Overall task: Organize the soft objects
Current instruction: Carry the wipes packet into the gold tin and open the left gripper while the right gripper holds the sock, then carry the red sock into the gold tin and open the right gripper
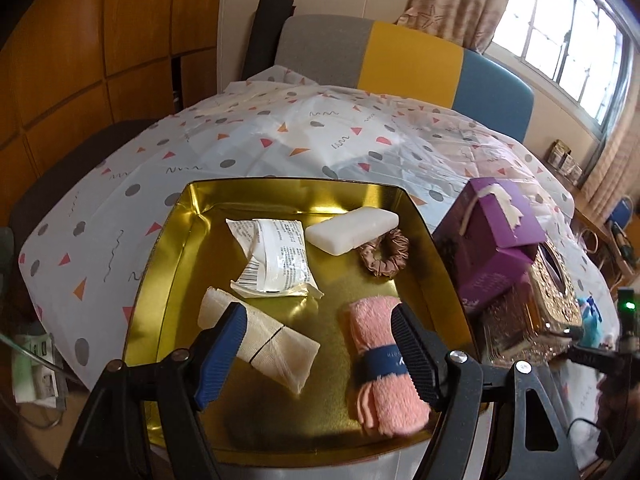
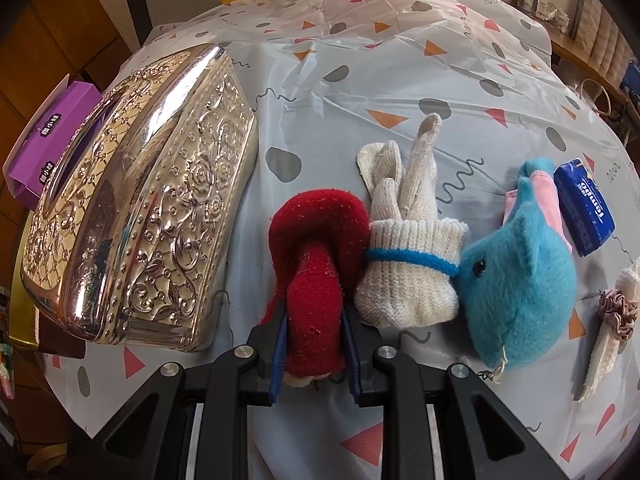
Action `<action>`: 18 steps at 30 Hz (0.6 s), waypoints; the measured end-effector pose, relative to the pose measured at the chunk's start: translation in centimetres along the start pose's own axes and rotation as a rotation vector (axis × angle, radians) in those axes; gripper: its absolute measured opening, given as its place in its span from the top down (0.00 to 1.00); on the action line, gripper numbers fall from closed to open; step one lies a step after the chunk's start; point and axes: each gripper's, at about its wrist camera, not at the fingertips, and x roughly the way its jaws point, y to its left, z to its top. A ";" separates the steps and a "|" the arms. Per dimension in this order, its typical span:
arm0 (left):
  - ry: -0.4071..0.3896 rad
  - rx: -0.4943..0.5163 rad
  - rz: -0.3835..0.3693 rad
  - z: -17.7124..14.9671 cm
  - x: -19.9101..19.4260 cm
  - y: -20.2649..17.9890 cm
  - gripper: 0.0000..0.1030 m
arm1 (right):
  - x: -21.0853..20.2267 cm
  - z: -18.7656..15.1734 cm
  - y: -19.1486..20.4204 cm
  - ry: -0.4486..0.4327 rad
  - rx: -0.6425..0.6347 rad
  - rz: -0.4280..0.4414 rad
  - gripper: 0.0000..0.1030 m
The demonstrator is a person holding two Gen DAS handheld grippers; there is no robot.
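Right claw pinching fuzzy red sock; left claw spread, empty.

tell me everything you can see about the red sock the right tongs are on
The red sock is a fuzzy, pilled knit rolled into a bundle, its cuff folded back over the rest like a cap. A cream scrap shows at its near end. It lies on the patterned tablecloth, pointing away from the camera, with the right tongs shut on its narrower near part, blue pads pressing both sides. Its right side touches the rolled white gloves.
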 end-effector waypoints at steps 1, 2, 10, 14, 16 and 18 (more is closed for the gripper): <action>0.000 0.008 -0.004 -0.2 -0.2 -0.1 0.27 | 0.0 0.0 0.0 0.000 0.002 0.000 0.77; -0.004 0.015 -0.008 -0.3 -0.5 -0.2 0.27 | 0.0 0.0 0.1 0.000 0.007 0.000 0.77; -0.012 0.049 -0.024 -1.4 -1.6 -0.7 0.25 | 0.4 0.2 -0.1 -0.003 0.016 -0.010 0.77; -0.009 0.052 -0.038 -1.8 -1.8 -0.7 0.25 | 0.4 0.1 0.1 -0.012 0.026 -0.026 0.77; -0.010 0.053 -0.042 -2.1 -1.9 -0.6 0.25 | 0.2 0.0 0.2 -0.023 0.039 -0.031 0.77; -0.007 0.059 -0.044 -2.3 -1.8 -0.6 0.25 | -0.1 0.0 0.3 -0.040 0.050 -0.043 0.78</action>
